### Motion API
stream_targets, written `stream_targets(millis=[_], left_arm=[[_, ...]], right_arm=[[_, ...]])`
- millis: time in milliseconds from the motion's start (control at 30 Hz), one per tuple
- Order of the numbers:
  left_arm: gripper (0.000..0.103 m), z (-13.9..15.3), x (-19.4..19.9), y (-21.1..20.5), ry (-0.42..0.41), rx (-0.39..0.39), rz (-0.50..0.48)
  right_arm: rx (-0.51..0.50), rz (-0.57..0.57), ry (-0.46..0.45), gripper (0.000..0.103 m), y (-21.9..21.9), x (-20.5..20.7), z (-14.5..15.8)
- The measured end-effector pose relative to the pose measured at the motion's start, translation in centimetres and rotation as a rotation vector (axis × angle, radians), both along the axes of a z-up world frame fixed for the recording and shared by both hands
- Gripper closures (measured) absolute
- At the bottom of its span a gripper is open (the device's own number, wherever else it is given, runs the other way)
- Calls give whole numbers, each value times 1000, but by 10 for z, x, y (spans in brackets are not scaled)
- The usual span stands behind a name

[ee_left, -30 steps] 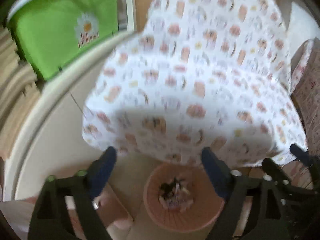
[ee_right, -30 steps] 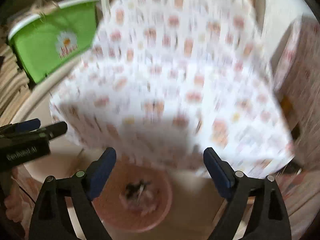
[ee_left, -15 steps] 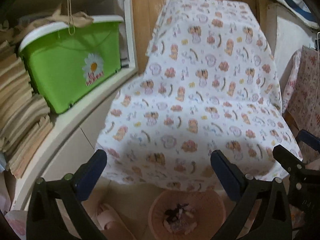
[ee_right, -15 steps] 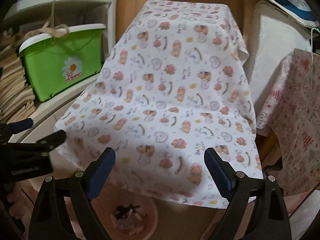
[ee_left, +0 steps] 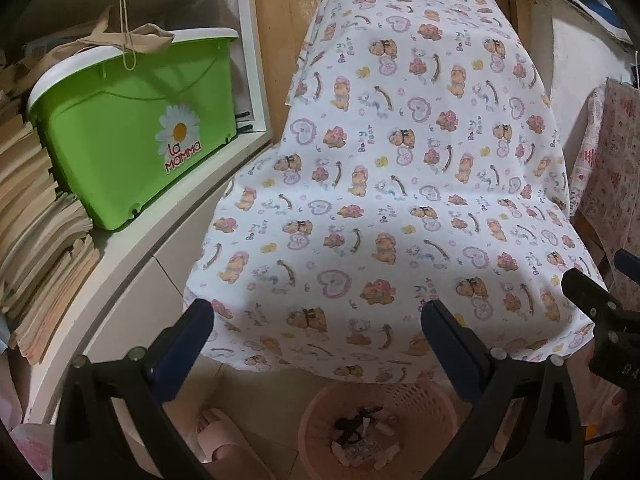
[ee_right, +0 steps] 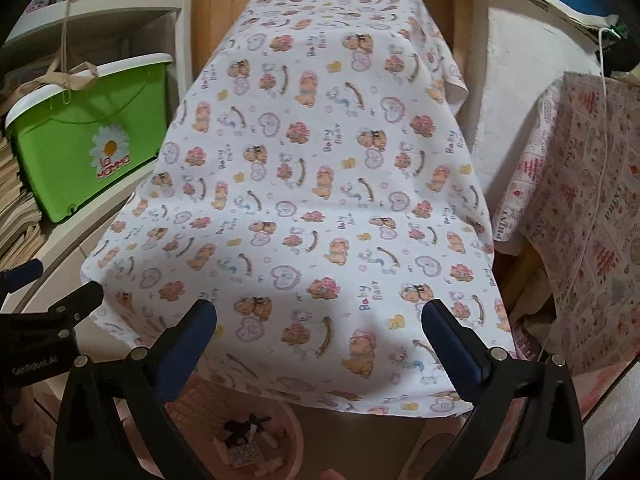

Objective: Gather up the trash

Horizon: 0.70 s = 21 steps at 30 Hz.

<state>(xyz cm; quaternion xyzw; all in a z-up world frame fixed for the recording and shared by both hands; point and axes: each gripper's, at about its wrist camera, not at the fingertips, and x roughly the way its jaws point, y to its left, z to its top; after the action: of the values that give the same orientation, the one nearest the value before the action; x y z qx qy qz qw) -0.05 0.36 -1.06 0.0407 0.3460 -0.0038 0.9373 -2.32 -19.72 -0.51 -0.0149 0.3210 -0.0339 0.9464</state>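
Slipper (ee_left: 218, 438) only in left view.

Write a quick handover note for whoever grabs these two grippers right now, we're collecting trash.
Left gripper: open, holding nothing, raised in front of the bear-print cloth.
Right gripper: open, holding nothing, beside the left one.
Pink wastebasket: on the floor below the cloth's front edge, with scraps of trash lying in its bottom.
Done: trash sits in the basket; who put it there cannot be told.
Left: no loose trash shows in either view. Look over the surroundings, such as the shelf with the green tub, before you stop.
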Motion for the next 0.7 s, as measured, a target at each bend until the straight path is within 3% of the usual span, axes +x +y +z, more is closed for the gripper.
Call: stream_targets(millis=[700], left_arm=[[0, 4, -2, -2, -47, 20, -2]], right_arm=[[34, 7, -4, 0, -5, -2, 1]])
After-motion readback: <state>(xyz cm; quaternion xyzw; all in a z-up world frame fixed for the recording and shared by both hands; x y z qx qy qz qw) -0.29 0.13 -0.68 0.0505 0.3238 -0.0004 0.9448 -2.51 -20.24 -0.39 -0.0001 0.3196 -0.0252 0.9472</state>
